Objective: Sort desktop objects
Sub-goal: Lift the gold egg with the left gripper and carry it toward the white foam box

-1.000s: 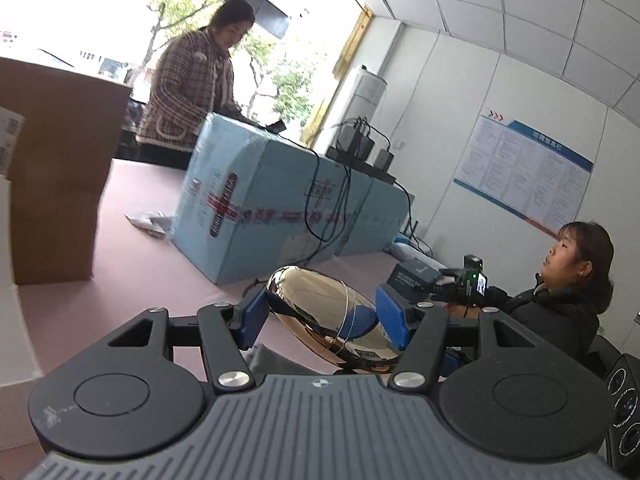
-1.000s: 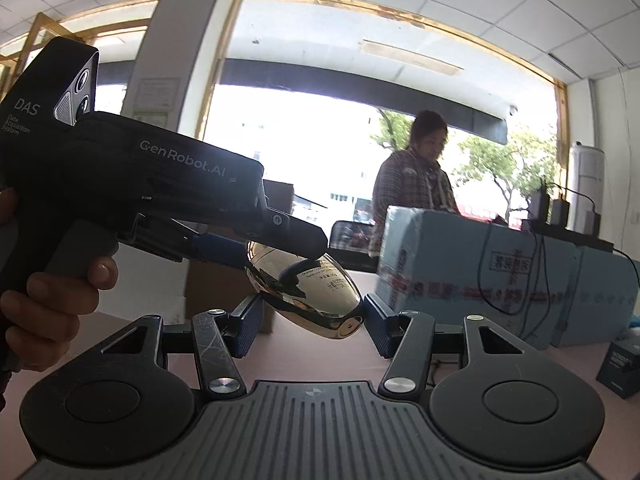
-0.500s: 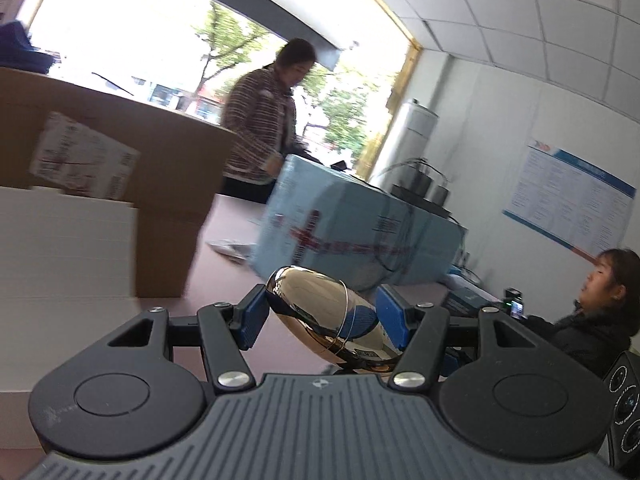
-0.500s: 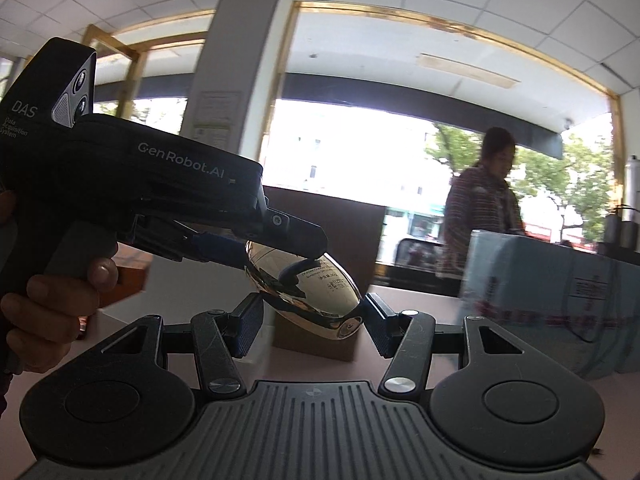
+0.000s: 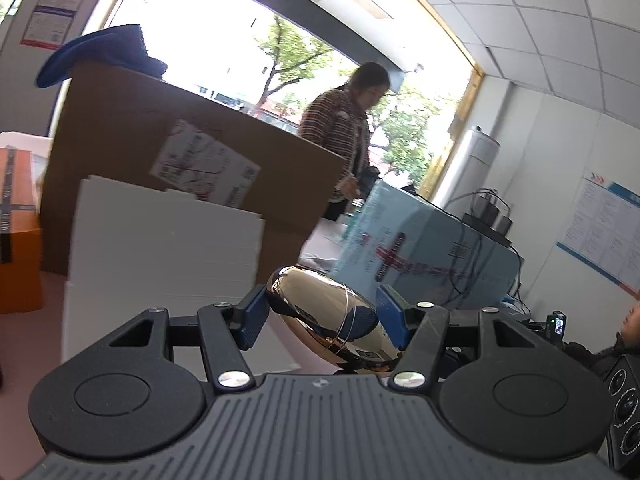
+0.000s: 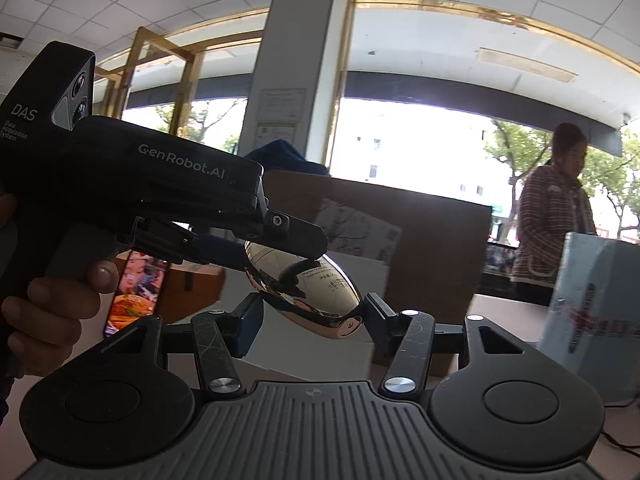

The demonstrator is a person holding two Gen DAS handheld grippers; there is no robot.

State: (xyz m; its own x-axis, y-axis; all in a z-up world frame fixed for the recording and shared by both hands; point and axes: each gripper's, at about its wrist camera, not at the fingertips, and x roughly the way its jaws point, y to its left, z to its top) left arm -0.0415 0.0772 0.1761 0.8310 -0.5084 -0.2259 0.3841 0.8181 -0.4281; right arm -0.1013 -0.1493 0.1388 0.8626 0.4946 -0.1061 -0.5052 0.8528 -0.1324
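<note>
A shiny gold egg-shaped object [image 5: 326, 314] hangs in mid-air above a pink desk [image 5: 24, 344], caught between two hand-held grippers at once. The left gripper [image 5: 322, 314] has its blue pads [image 5: 252, 316] pressed against the object's sides, so it is clamped on the piece; seen from the right wrist camera, the same tool reaches in from the left, gripped by a hand [image 6: 52, 304]. The right gripper [image 6: 310, 316] brackets the object's narrow, lower end, its jaws drawn in close, though whether both pads actually bear on the metal cannot be told from these views.

Behind the object stand a stack of white boards [image 5: 164, 248], a large brown cardboard box [image 5: 132, 140] and a pale blue carton [image 5: 424, 252] draped with black cables. An orange box [image 5: 18, 232] sits at the far left. A person in a checked jacket [image 5: 344, 128] stands at the far side of the desk, and another person's sleeve [image 5: 588, 354] shows at the right edge.

As for progress, the sorting appears to be mid-step: one item is lifted clear of the desk and looks to be either passing from one tool to the other or being steadied by both. No tray, bin or sorted group is visible, so how many items are already placed, and how many remain, cannot be judged. This object itself has yet to be set down.
</note>
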